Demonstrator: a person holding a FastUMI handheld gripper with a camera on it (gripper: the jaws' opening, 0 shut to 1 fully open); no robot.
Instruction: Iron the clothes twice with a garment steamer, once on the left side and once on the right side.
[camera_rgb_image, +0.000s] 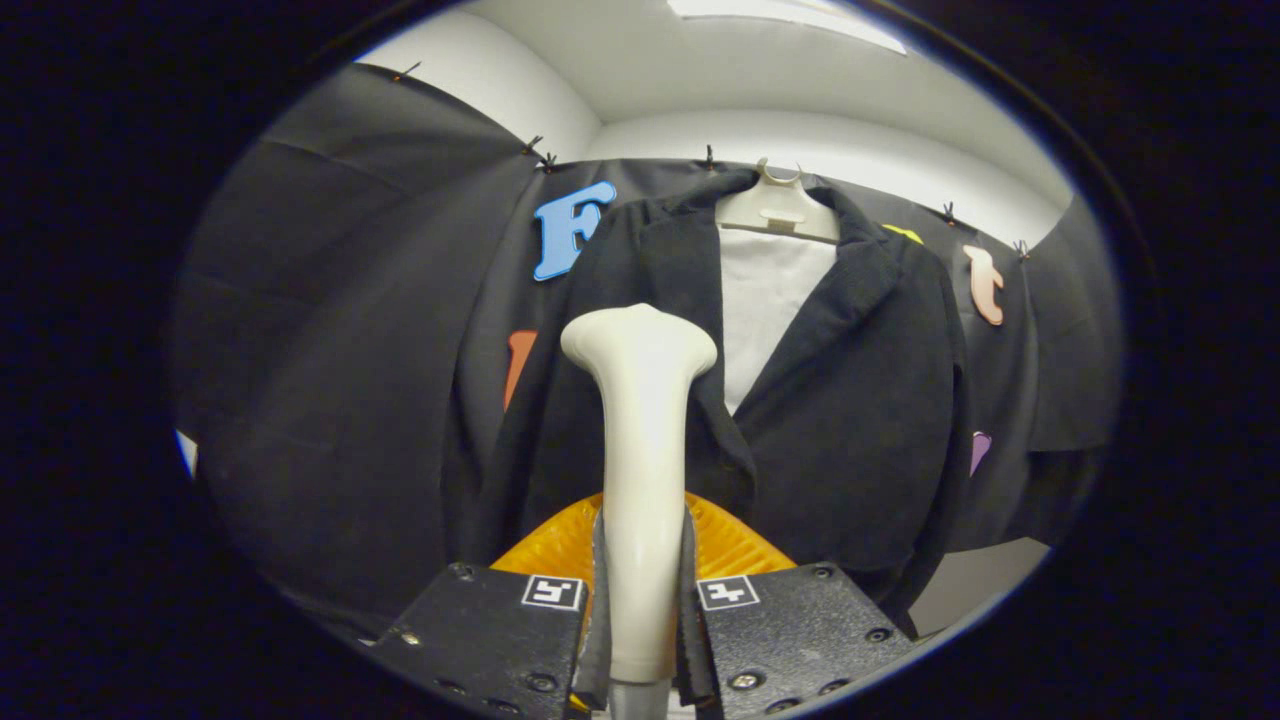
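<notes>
On the left hangs the booth's black cloth wall (330, 330), loose and folded, just beside the jacket's left edge. If the sweep drifts that way, the steamer head could brush cloth instead of garment and the left pass would be wasted.

In the middle, the claw (640, 610) is closed on the garment steamer (640, 440): both fingers press the sides of its pale handle, which stands upright between them, with the wide head at the top. The handle looks smooth and tapering, so I judge it could slide or twist in the grip if the head is pushed hard against fabric. An orange ribbed thing (730, 540) lies just beyond the fingers, behind the handle; what it is I cannot tell.

Beyond the steamer hangs the dark jacket (850, 400), on a pale hanger (778, 210), open at the front over a white shirt (765, 300). The steamer head lies over the jacket's left front panel, though whether it touches I cannot tell. The hanger seems to hang freely, so pressure on one side could swing the whole garment away or tip it off.

To the right, the far lapel and right panel have yet to be reached. Crossing over risks catching the head on the open lapel edge and folding it.
</notes>
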